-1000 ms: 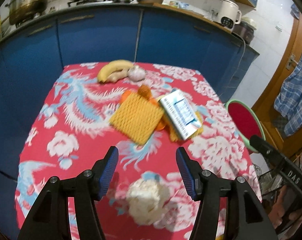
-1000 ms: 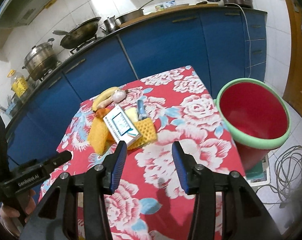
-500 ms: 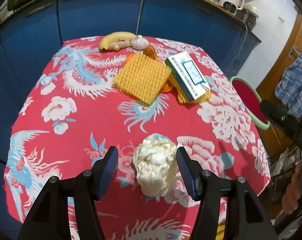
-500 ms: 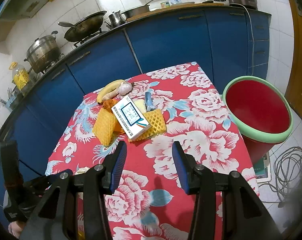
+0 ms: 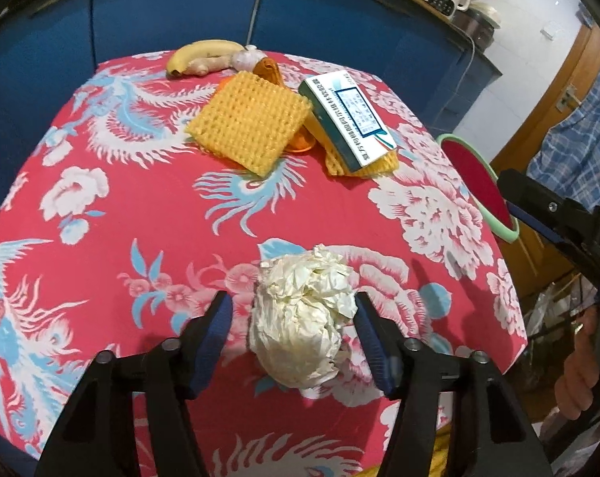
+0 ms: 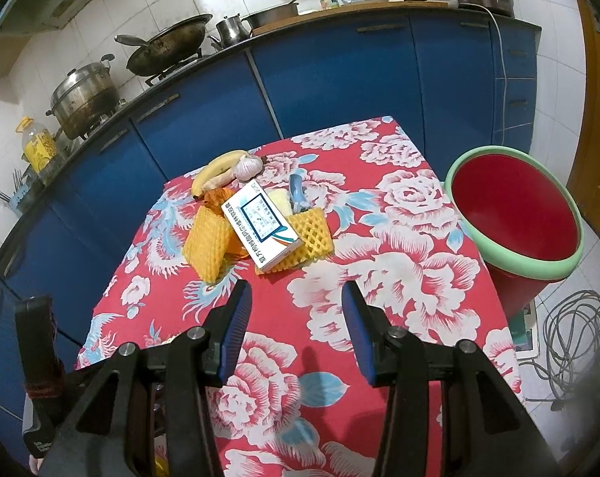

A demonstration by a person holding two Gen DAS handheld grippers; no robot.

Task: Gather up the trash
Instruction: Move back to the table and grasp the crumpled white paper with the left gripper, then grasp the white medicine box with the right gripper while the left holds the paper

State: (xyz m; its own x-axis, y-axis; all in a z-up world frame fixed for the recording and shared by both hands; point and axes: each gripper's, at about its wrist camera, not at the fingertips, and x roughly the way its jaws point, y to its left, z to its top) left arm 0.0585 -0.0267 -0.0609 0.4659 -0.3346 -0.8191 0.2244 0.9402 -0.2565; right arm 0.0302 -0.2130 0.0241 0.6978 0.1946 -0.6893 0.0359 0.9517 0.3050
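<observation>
Crumpled paper wad (image 5: 304, 318), one, light and soft, lies near the tabletop (image 5: 141, 214) edge between the spread jaws of the left hand-held gripper (image 5: 294, 332); squeeze its middle. Two foam nets and one box lie beyond. Right view: right hand-held gripper (image 6: 296, 334) open, empty; one red bin (image 6: 514, 214), apparently floor-standing.

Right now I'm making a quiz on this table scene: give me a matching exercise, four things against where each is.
Things:
1. crumpled paper ball
2. banana
3. white box
4. red bin

Places:
A. on the yellow foam net
B. on the floor beside the table
C. between the open left tongs
D. far table edge, by the garlic

Pairs: 1-C, 2-D, 3-A, 4-B
</observation>
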